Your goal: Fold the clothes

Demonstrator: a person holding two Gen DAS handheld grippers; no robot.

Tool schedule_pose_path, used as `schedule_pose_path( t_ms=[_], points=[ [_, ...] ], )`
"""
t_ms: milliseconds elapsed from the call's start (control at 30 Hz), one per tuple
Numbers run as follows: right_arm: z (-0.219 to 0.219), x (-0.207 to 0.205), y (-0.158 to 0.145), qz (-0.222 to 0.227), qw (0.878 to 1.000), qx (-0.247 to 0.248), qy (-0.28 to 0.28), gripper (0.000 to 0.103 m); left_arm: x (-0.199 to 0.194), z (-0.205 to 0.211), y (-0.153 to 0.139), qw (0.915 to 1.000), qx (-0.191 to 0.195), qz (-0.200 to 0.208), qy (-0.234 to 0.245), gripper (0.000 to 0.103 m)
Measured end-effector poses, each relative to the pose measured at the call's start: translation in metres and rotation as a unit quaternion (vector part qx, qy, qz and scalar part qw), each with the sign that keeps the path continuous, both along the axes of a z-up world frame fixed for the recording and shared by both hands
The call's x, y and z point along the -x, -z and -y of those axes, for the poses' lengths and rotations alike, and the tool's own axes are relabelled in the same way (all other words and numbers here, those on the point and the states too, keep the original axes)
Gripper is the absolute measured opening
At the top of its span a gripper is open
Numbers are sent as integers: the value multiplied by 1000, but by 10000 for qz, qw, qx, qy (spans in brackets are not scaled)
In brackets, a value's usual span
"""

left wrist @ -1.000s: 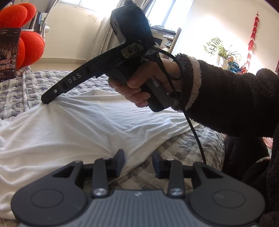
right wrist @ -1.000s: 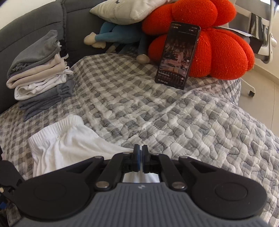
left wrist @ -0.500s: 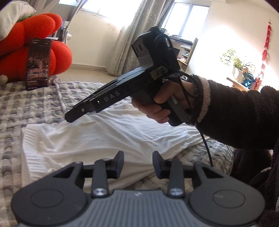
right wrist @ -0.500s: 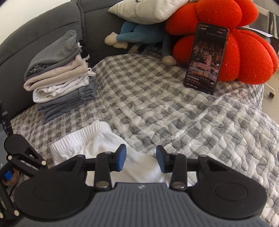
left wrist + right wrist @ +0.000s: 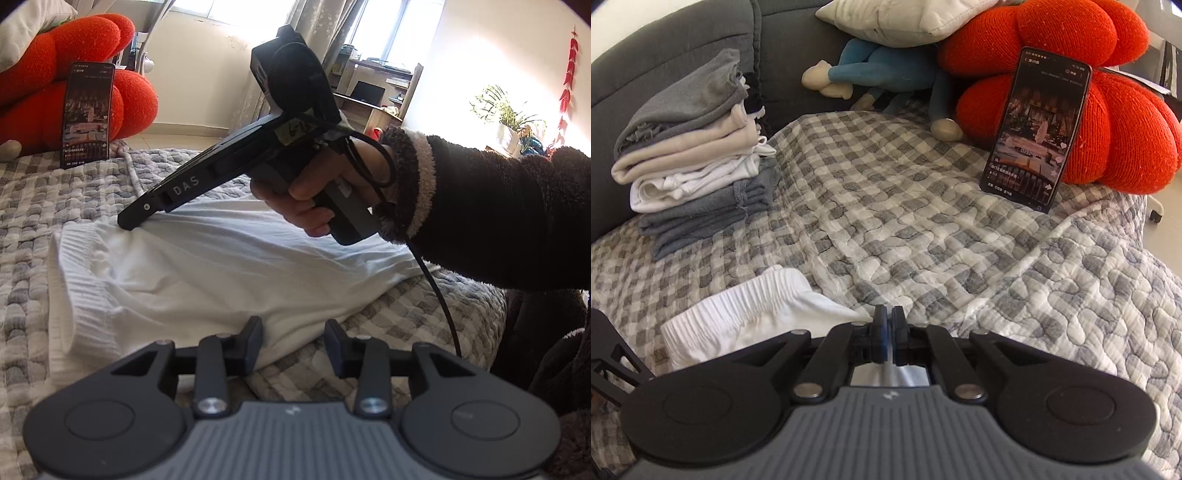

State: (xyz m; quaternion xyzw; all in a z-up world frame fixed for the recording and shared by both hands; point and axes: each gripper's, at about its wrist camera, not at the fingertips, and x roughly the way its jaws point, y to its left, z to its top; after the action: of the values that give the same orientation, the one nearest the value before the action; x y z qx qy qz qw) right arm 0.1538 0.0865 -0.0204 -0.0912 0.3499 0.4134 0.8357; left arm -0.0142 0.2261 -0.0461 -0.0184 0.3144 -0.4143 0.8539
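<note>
A white garment (image 5: 229, 266) with a ribbed elastic waistband (image 5: 738, 317) lies spread on the grey checked quilt (image 5: 923, 221). My right gripper (image 5: 887, 328) is shut, its pads pinching the garment's far edge just behind the waistband. In the left wrist view its tip (image 5: 129, 221) presses into the cloth, with creases fanning out from it, and a hand (image 5: 306, 206) in a dark fleece sleeve holds its grip. My left gripper (image 5: 293, 332) hovers open over the garment's near edge. Its left finger is above the white cloth, its right finger above the quilt, and it grips nothing.
A stack of folded clothes (image 5: 690, 147) sits at the back left against the dark sofa back (image 5: 665, 37). A phone (image 5: 1038, 133) leans on a red cushion (image 5: 1108, 110), beside a blue plush toy (image 5: 882, 74) and a pale pillow (image 5: 905, 18). The quilt drops off at the right.
The right gripper opened, shifted along the garment's edge towards the waistband, and shut on the cloth again. The left gripper swung leftwards, bringing the waistband into its view, and stayed open.
</note>
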Motion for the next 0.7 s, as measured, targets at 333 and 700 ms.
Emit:
schedule_pose_path(
  t_ms=[333, 700],
  points=[
    [85, -2, -31, 64, 9990, 9, 438, 43, 1, 26, -27, 9984, 275, 270, 419, 39],
    [165, 6, -15, -273, 9960, -72, 851, 43, -31, 104, -18, 9917, 33, 245, 1264, 39]
  ],
)
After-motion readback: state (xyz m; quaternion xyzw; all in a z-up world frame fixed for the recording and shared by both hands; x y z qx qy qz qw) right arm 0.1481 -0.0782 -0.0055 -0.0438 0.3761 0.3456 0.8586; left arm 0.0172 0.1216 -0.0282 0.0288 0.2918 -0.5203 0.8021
